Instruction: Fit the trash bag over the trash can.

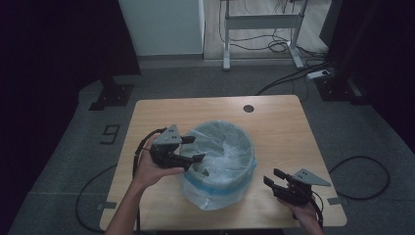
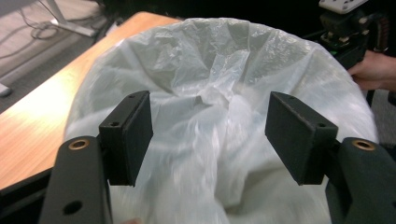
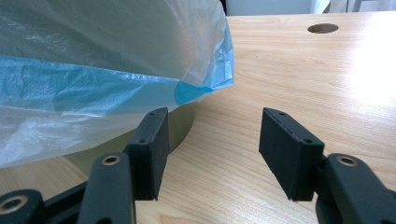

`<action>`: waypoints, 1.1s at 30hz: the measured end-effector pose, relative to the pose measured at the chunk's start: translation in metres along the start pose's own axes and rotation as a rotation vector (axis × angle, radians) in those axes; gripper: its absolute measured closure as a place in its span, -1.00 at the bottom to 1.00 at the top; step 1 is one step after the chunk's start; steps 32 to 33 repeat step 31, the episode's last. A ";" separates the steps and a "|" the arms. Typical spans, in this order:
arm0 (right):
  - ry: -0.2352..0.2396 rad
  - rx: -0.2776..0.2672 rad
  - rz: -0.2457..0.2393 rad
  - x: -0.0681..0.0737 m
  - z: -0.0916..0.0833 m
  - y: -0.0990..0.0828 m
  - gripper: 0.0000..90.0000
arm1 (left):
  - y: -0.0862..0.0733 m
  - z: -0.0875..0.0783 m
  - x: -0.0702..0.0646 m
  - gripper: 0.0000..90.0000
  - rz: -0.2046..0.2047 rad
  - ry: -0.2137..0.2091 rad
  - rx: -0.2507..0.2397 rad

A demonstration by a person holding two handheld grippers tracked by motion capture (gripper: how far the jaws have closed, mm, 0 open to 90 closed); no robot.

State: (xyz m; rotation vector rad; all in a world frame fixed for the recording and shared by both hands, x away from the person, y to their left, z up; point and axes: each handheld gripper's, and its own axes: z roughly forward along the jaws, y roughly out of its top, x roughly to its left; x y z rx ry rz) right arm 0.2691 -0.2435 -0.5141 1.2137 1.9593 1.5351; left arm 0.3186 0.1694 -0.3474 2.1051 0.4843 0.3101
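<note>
A round bin stands on the wooden table, lined with a translucent plastic bag whose blue-banded edge hangs over the rim. My left gripper hovers over the bin's left rim, open, with its jaws pointing across the mouth. In the left gripper view the crinkled bag lies beyond my left gripper, with nothing between the pads. My right gripper rests open near the table's front right, apart from the bin. My right gripper faces bare wood beside the bag's overhang and the bin wall.
A cable hole sits near the table's far edge. Bare wood stretches right of the bin. Beyond the table are a white desk frame, floor cables and a dark stand base. A cable loops on the floor at right.
</note>
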 end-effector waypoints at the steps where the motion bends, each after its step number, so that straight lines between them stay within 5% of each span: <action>1: 0.000 -0.001 0.001 0.000 0.000 0.000 -0.07 | -0.005 -0.005 0.000 -0.29 -0.010 0.006 -0.018; 9: -0.007 0.004 -0.005 0.001 0.001 0.000 -0.09 | -0.053 -0.034 -0.001 -0.30 -0.109 0.068 -0.077; 20: -0.016 0.005 -0.006 0.000 0.001 0.000 -0.10 | -0.101 -0.047 -0.002 -0.31 -0.187 0.103 -0.090; 33: -0.024 0.006 -0.013 -0.001 0.002 0.001 -0.12 | -0.112 -0.046 0.002 -0.32 -0.218 0.117 -0.093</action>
